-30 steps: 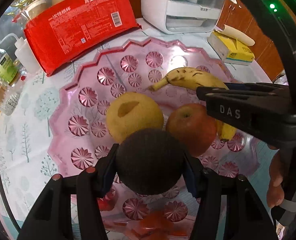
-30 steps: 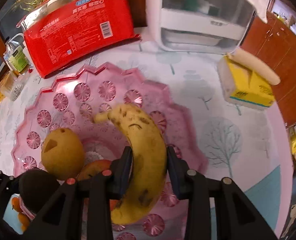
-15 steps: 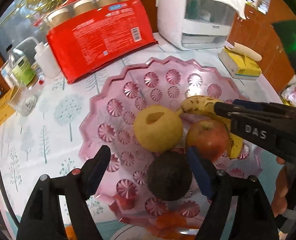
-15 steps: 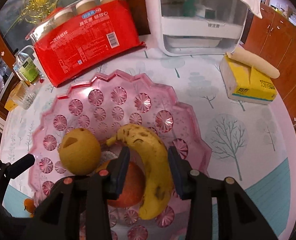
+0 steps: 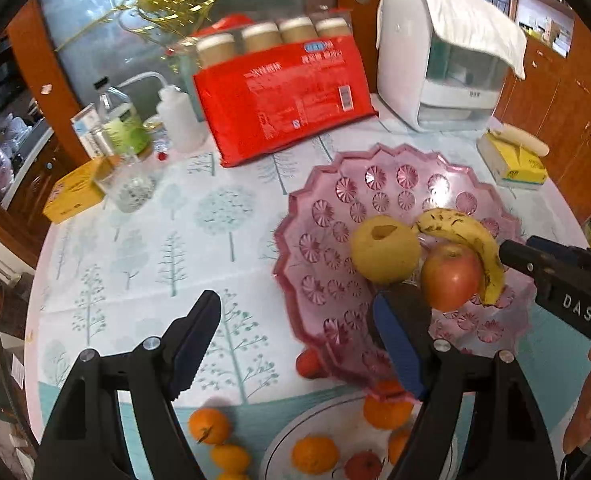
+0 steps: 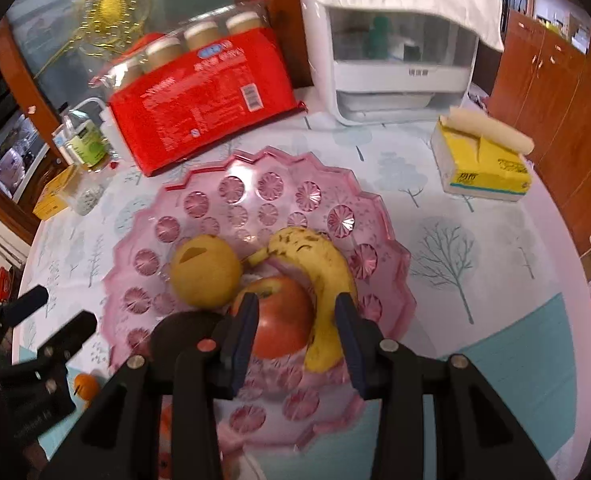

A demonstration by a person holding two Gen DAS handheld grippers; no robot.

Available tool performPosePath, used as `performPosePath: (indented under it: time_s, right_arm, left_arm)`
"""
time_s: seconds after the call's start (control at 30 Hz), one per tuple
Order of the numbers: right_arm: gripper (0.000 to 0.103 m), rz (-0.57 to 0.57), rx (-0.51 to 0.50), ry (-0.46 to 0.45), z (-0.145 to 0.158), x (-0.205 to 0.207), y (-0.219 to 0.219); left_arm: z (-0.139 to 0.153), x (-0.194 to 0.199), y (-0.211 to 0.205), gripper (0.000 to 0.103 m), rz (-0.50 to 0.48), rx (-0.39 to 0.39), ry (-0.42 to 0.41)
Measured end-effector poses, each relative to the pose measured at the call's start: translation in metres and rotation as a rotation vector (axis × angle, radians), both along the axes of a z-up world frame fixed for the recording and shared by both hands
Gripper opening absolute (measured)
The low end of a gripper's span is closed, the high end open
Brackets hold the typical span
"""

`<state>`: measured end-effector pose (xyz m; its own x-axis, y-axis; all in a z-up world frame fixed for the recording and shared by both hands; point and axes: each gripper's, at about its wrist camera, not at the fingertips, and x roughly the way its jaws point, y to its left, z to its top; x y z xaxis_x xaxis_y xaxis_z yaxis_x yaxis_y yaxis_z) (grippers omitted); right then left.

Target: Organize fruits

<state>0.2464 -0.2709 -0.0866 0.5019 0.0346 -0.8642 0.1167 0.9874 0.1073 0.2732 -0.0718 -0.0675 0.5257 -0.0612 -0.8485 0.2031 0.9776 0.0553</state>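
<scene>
A pink scalloped fruit bowl (image 5: 379, 176) (image 6: 255, 184) holds a yellow pear (image 5: 385, 250) (image 6: 203, 276), a red apple (image 5: 449, 278) (image 6: 279, 316), a spotted banana (image 5: 467, 240) (image 6: 319, 264) and a dark avocado (image 5: 411, 300) (image 6: 179, 336). My left gripper (image 5: 295, 344) is open and empty, left of and above the bowl. My right gripper (image 6: 295, 340) is open over the bowl's near side, its jaws astride the apple and the banana's end without holding them.
A white plate (image 5: 295, 432) with oranges (image 5: 313, 454) and a small red fruit sits at the near edge; more oranges (image 5: 209, 426) lie on the tablecloth. A red cup pack (image 5: 279, 96), bottles (image 5: 121, 124), white appliance (image 5: 439, 60) and yellow tissue box (image 6: 483, 164) stand behind.
My left gripper let go of the avocado in the bowl, opened and drew back to the left. My right gripper released the banana in the bowl and pulled back.
</scene>
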Motion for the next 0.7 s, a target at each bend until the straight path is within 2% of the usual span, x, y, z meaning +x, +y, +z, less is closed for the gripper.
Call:
performPosePath:
  time_s: [0.53,0.7]
  right_arm:
    - [0.040,0.034,-0.077,-0.103,0.088,-0.107,0.031]
    - [0.042,0.072,-0.081,-0.151,0.115,-0.142,0.040]
  left_arm:
    - [0.089,-0.096,0.024,0.078,-0.031,-0.032,-0.101]
    - [0.109,-0.127,0.033,0.083,-0.030,-0.032,-0.140]
